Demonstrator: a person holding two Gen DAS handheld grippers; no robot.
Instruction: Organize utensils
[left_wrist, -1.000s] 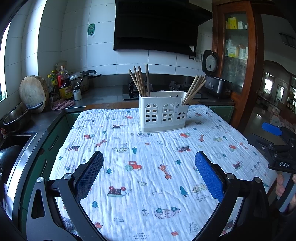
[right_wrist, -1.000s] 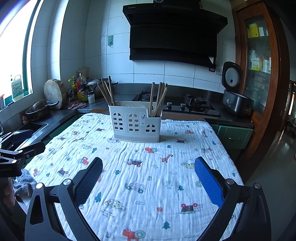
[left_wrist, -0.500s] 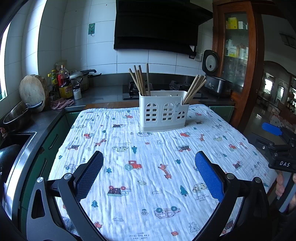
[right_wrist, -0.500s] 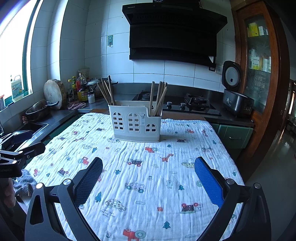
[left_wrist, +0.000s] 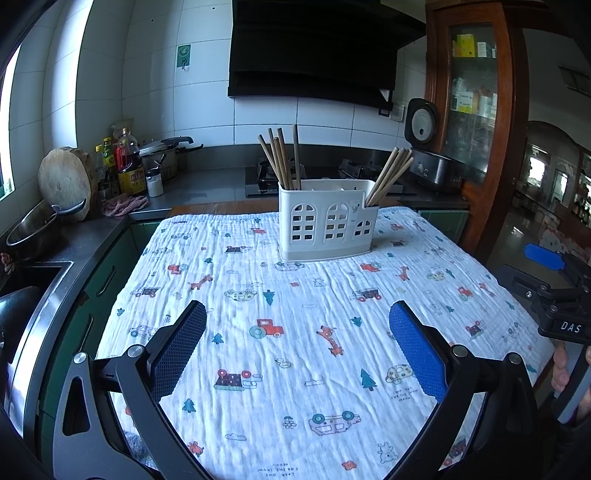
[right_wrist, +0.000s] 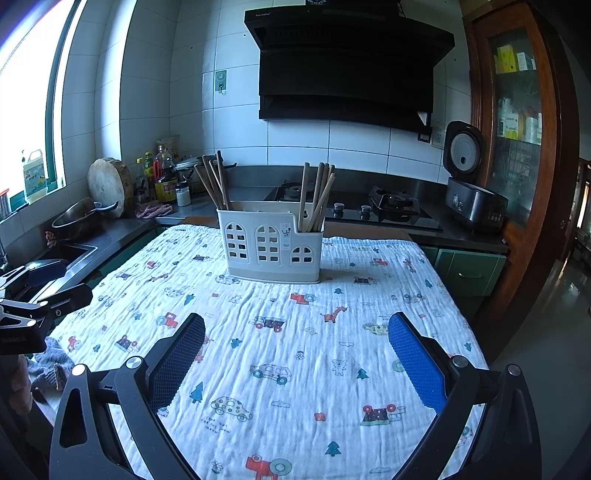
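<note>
Nothing has moved: left gripper (left_wrist: 297, 345) and right gripper (right_wrist: 295, 349) hover spread wide, empty, utensil holder (left_wrist: 327, 225) with chopsticks (left_wrist: 282, 157) well ahead.

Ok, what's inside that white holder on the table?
The white holder has two bunches of chopsticks, one at its left end and one at its right. Its walls hide their lower ends and the middle section.

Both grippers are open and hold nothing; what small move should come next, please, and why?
Probably bring the right hand-held gripper forward toward the chopsticks in the right end of the white holder. Both it and the left hand-held gripper hang open, far back over the printed cloth, touching nothing.
</note>
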